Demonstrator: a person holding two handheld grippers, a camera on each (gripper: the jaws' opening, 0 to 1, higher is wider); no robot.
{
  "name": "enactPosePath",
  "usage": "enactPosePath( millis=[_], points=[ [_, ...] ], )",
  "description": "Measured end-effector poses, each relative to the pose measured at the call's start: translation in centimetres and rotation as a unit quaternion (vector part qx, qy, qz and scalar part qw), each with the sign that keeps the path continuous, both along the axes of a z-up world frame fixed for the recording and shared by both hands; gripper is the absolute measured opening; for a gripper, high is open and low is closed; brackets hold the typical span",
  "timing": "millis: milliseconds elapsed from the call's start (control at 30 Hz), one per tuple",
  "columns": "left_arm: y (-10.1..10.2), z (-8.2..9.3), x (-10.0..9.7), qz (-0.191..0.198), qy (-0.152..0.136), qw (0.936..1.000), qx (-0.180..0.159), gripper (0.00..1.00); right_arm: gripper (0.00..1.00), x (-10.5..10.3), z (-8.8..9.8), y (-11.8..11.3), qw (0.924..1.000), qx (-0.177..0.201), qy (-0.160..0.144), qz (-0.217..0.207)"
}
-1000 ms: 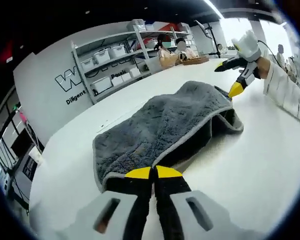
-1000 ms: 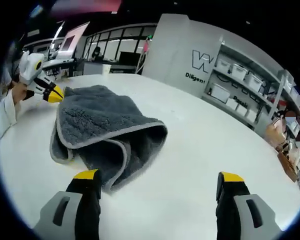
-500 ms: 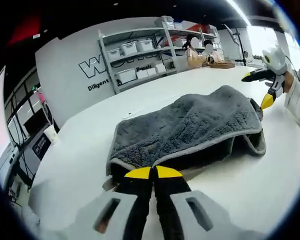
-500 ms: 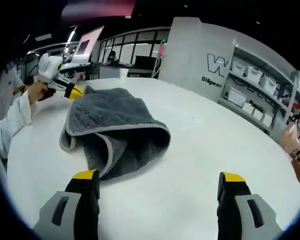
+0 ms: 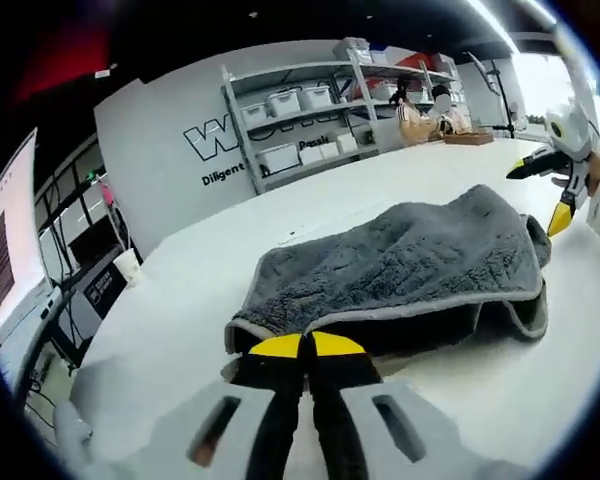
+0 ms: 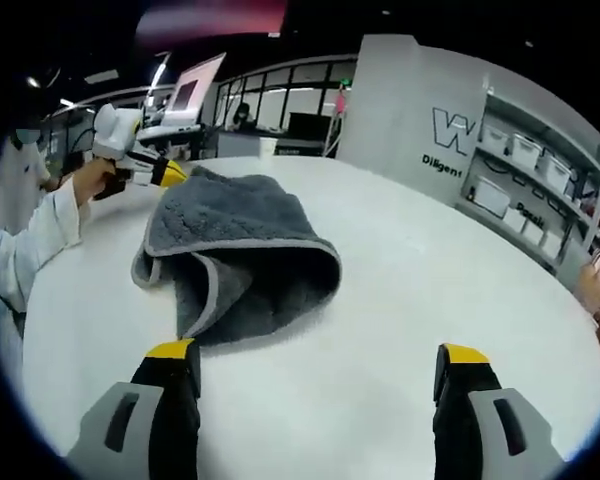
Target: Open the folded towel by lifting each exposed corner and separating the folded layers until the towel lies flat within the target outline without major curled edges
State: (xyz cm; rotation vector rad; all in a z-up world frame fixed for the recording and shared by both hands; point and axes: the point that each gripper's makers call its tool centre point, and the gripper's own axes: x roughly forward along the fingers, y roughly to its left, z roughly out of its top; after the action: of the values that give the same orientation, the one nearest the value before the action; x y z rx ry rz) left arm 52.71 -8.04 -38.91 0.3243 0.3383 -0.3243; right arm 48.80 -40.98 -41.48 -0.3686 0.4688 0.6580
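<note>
Grey plush towel (image 5: pixel 400 265), folded mid-worktop (image 6: pixel 400 300): left gripper (image 5: pixel 307 346) is pinching its near corner; right gripper (image 6: pixel 310 362) is hovering spread. Next: peeling the layer back.

A grey wall (image 5: pixel 170 140) behind the shelves carries a large outlined "W" with the rest cut off by the shelving, and below it smaller dark lettering beginning "Diligent".
</note>
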Motion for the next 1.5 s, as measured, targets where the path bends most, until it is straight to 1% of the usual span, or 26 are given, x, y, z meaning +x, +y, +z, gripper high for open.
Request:
enactPosePath(
  millis=[233, 300, 333, 367, 400, 433, 567, 700, 800, 867, 900, 967, 1000, 1033, 1067, 1133, 1200, 1233, 1267, 1333, 1400, 1467, 1500],
  points=[
    [-0.7, 1.1, 0.3, -0.013, -0.017, 0.9994, -0.025, 0.01, 0.96, 0.0, -0.1, 0.3, 1.0000, 0.002, 0.003, 0.005],
    [-1.0, 2.2, 0.5, -0.015, -0.041, 0.9988, -0.024, 0.01, 0.95, -0.1, 0.0, 0.3, 1.0000, 0.002, 0.002, 0.007],
    [-1.2, 2.9, 0.5, -0.016, -0.050, 0.9984, -0.019, 0.01, 0.95, -0.1, 0.0, 0.4, 1.0000, 0.002, 0.002, 0.008],
    [-1.4, 3.4, 0.5, -0.018, -0.056, 0.9980, -0.022, 0.01, 0.96, -0.1, 0.0, 0.4, 1.0000, 0.003, 0.003, 0.009],
    [-1.9, 4.3, 0.6, -0.024, -0.067, 0.9967, -0.037, 0.01, 0.96, -0.2, -0.1, 0.5, 0.9999, 0.003, 0.003, 0.010],
    [-2.1, 4.6, 0.7, -0.028, -0.069, 0.9965, -0.040, 0.01, 0.96, -0.2, 0.0, 0.5, 0.9999, 0.004, 0.003, 0.010],
    [-3.2, 5.4, 1.6, -0.036, -0.069, 0.9967, -0.023, 0.01, 0.95, -0.2, 0.0, 0.5, 0.9999, 0.006, 0.003, 0.010],
    [-4.5, 6.5, 2.5, -0.041, -0.084, 0.9955, -0.010, 0.01, 0.95, -0.2, 0.4, 0.4, 0.9999, 0.010, -0.003, 0.008],
    [-6.0, 7.5, 3.2, -0.053, -0.092, 0.9943, -0.007, 0.01, 0.95, -0.2, 0.4, 0.4, 0.9999, 0.013, -0.002, 0.008],
    [-7.2, 8.0, 3.6, -0.062, -0.096, 0.9934, -0.008, 0.01, 0.95, -0.2, 0.4, 0.3, 0.9999, 0.012, -0.003, 0.007],
    [-7.4, 8.1, 3.6, -0.064, -0.096, 0.9932, -0.008, 0.01, 0.95, -0.2, 0.4, 0.3, 0.9999, 0.012, -0.002, 0.007],
    [-8.8, 8.4, 4.0, -0.077, -0.099, 0.9921, -0.006, 0.01, 0.95, -0.2, 0.4, 0.3, 0.9999, 0.015, -0.002, 0.007],
    [-10.0, 8.7, 4.1, -0.092, -0.106, 0.9901, -0.002, 0.01, 0.95, -0.2, 0.4, 0.3, 0.9998, 0.017, -0.002, 0.007],
    [-10.7, 8.9, 4.3, -0.098, -0.115, 0.9884, 0.003, 0.01, 0.95, -0.2, 0.4, 0.3, 0.9998, 0.017, -0.002, 0.007],
    [-11.1, 8.9, 4.5, -0.098, -0.117, 0.9882, 0.008, 0.01, 0.95, -0.2, 0.4, 0.3, 0.9998, 0.017, -0.001, 0.008],
    [-12.6, 8.5, 4.8, -0.110, -0.109, 0.9876, 0.022, 0.01, 0.95, -0.1, 0.4, 0.3, 0.9998, 0.018, -0.001, 0.008],
    [-14.5, 8.1, 5.0, -0.129, -0.105, 0.9858, 0.024, 0.01, 0.95, -0.1, 0.4, 0.4, 0.9998, 0.019, -0.001, 0.008],
    [-15.0, 8.0, 5.0, -0.134, -0.103, 0.9853, 0.025, 0.01, 0.94, -0.1, 0.4, 0.4, 0.9998, 0.019, -0.001, 0.008],
    [-15.9, 7.5, 5.1, -0.141, -0.097, 0.9847, 0.030, 0.01, 0.94, -0.1, 0.5, 0.4, 0.9998, 0.020, -0.001, 0.008],
    [-16.7, 7.0, 5.1, -0.147, -0.093, 0.9842, 0.032, 0.01, 0.94, -0.2, 0.5, 0.4, 0.9998, 0.020, -0.002, 0.009],
    [-18.7, 5.9, 4.8, -0.173, -0.080, 0.9810, 0.037, 0.01, 0.94, -0.1, 0.6, 0.5, 0.9997, 0.022, -0.002, 0.009],
    [-19.8, 5.1, 4.6, -0.184, -0.073, 0.9792, 0.045, 0.01, 0.94, -0.1, 0.6, 0.5, 0.9997, 0.023, -0.002, 0.009],
    [-20.4, 4.4, 4.5, -0.187, -0.069, 0.9783, 0.056, 0.01, 0.94, -0.1, 0.6, 0.5, 0.9997, 0.023, -0.001, 0.009]
  ],
)
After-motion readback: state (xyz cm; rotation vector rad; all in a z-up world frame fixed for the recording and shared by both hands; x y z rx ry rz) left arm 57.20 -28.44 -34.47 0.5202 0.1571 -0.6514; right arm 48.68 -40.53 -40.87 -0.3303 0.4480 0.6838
